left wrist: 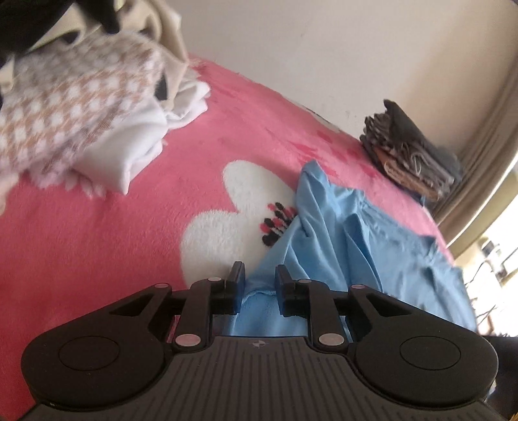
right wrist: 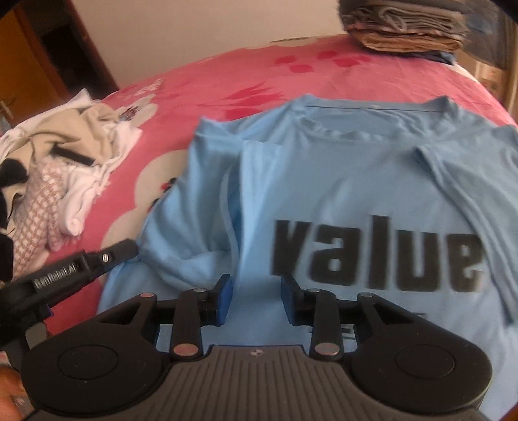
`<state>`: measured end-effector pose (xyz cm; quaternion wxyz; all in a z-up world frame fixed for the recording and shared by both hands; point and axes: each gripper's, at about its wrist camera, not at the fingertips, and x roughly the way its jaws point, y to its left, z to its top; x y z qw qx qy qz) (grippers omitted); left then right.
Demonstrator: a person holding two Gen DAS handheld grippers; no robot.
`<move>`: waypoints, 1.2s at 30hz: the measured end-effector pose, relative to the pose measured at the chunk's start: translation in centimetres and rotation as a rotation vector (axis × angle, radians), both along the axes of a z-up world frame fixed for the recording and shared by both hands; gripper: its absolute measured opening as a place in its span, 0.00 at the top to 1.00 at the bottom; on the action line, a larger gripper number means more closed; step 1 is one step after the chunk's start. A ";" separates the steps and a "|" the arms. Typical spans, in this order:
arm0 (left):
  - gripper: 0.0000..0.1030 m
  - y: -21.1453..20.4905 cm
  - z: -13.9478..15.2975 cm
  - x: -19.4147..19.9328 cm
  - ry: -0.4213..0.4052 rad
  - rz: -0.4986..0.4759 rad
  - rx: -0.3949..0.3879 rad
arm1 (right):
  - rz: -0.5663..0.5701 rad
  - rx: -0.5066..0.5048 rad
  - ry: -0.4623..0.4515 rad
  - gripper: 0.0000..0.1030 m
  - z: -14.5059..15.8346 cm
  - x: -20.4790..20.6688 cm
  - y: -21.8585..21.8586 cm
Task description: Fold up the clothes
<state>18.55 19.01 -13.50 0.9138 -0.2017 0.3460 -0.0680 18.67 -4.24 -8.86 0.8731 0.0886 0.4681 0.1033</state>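
Observation:
A light blue T-shirt [right wrist: 340,194] with black "value" lettering lies on the pink bed, collar at the far end, its left side folded inward. It also shows in the left wrist view [left wrist: 349,233], rumpled. My left gripper [left wrist: 258,275] is open at the shirt's left edge, with blue fabric between its fingers. It shows in the right wrist view as a black finger [right wrist: 97,259] at the shirt's lower left. My right gripper [right wrist: 255,285] is open over the shirt's lower middle, left of the lettering.
The pink floral blanket [left wrist: 113,243] covers the bed. A pile of unfolded white and patterned clothes [left wrist: 81,113] lies at the left [right wrist: 64,181]. A stack of folded dark clothes [left wrist: 411,152] sits at the far edge [right wrist: 404,26]. A wall stands behind.

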 end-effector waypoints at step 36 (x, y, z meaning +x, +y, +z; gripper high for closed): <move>0.80 -0.3 -0.1 0.1 -0.022 -0.005 0.060 | -0.310 0.150 -0.132 0.60 0.8 5.8 -7.8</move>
